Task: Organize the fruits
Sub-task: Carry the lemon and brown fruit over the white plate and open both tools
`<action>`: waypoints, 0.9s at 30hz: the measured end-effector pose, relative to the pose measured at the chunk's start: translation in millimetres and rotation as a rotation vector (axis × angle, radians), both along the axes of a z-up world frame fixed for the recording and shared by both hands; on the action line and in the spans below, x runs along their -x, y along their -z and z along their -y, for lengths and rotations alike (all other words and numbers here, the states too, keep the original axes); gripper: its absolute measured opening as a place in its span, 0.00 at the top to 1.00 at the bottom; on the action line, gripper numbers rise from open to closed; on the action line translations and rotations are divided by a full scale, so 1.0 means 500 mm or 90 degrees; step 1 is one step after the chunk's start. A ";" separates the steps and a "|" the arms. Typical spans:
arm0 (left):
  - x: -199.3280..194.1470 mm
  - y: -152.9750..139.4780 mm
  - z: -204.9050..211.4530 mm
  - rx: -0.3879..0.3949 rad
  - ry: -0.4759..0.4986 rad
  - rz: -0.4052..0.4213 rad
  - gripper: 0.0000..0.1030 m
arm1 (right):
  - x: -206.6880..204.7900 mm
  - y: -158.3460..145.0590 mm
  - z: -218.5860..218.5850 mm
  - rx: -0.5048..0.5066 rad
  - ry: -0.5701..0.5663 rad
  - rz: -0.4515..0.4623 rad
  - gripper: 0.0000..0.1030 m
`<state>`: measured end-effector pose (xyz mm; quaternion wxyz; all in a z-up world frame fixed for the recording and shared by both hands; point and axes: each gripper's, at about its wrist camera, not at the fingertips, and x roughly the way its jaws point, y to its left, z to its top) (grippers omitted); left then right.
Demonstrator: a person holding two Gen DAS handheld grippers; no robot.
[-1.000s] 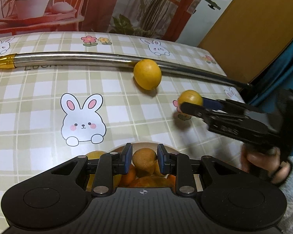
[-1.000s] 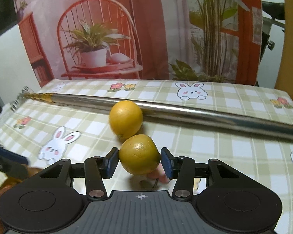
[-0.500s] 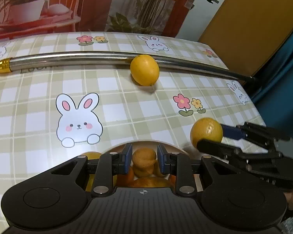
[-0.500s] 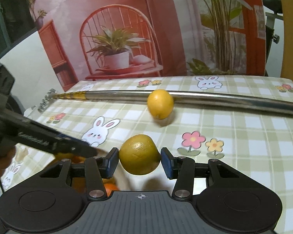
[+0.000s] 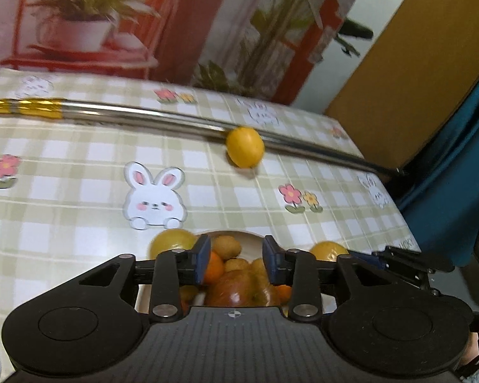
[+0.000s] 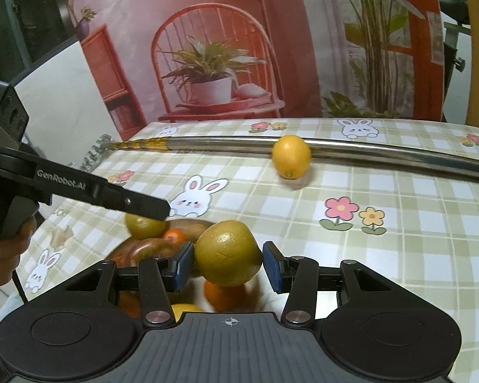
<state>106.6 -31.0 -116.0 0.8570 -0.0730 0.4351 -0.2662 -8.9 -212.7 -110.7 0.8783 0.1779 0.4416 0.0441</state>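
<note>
My left gripper hangs over a bowl of mixed fruit; its jaws are opening and nothing is pressed between them. A small brown fruit lies on the pile just below. My right gripper is shut on a yellow-green citrus, held above the bowl's rim. From the left wrist, that held citrus shows at the bowl's right, with the right gripper behind it. One yellow lemon rests on the table against a metal rod.
A checked tablecloth with rabbits and flowers covers the table. The metal rod crosses its far side. A yellow-green fruit and a mandarin sit in the bowl. The left gripper's finger and a hand fill the left.
My left gripper's jaws have parted and released the small brown fruit onto the pile, and it has pulled back. My right gripper carried its citrus from the lemon to above the bowl.
</note>
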 end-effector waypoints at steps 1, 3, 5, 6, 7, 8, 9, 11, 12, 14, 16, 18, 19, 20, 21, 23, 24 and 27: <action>0.009 -0.005 -0.010 0.002 -0.010 0.006 0.63 | 0.002 -0.003 -0.005 0.000 -0.002 -0.001 0.58; 0.026 -0.014 -0.030 0.005 -0.029 0.014 0.63 | 0.005 -0.007 -0.015 0.003 -0.005 -0.005 0.58; 0.043 -0.021 -0.048 0.002 -0.043 0.026 0.63 | 0.008 -0.008 -0.024 0.008 -0.005 -0.010 0.58; 0.051 -0.024 -0.054 -0.004 -0.050 0.034 0.63 | 0.010 -0.009 -0.027 0.010 -0.004 -0.011 0.58; 0.057 -0.026 -0.061 -0.010 -0.057 0.042 0.63 | 0.012 -0.010 -0.030 0.011 -0.003 -0.012 0.58; 0.063 -0.028 -0.067 -0.015 -0.065 0.049 0.63 | 0.013 -0.010 -0.032 0.011 -0.002 -0.013 0.58; 0.068 -0.030 -0.074 -0.017 -0.071 0.054 0.62 | 0.015 -0.009 -0.033 0.012 0.000 -0.016 0.58; 0.076 -0.032 -0.090 -0.014 -0.083 0.057 0.61 | 0.016 -0.007 -0.037 0.019 0.002 -0.024 0.58; 0.079 -0.033 -0.096 -0.011 -0.087 0.057 0.61 | 0.017 -0.007 -0.040 0.024 0.001 -0.028 0.58; 0.083 -0.033 -0.105 -0.005 -0.091 0.057 0.60 | 0.018 -0.006 -0.045 0.027 0.000 -0.034 0.58; 0.086 -0.031 -0.107 -0.006 -0.094 0.061 0.60 | 0.018 -0.007 -0.051 0.034 0.000 -0.035 0.58; 0.090 -0.032 -0.110 -0.009 -0.096 0.068 0.60 | 0.015 -0.006 -0.054 0.037 0.001 -0.037 0.58; 0.092 -0.033 -0.112 -0.011 -0.098 0.072 0.60 | 0.013 -0.005 -0.055 0.038 0.001 -0.038 0.58; 0.093 -0.033 -0.114 -0.011 -0.100 0.074 0.60 | 0.011 -0.004 -0.055 0.040 0.001 -0.039 0.58; 0.093 -0.034 -0.116 -0.010 -0.102 0.076 0.60 | 0.008 -0.002 -0.055 0.043 0.001 -0.040 0.58; 0.091 -0.032 -0.118 -0.008 -0.107 0.076 0.60 | -0.001 0.002 -0.052 0.047 0.000 -0.040 0.58; 0.091 -0.031 -0.119 -0.007 -0.109 0.076 0.60 | -0.006 0.005 -0.051 0.049 -0.002 -0.040 0.58; 0.089 -0.026 -0.119 -0.008 -0.114 0.074 0.60 | -0.029 0.012 -0.045 0.062 -0.006 -0.038 0.58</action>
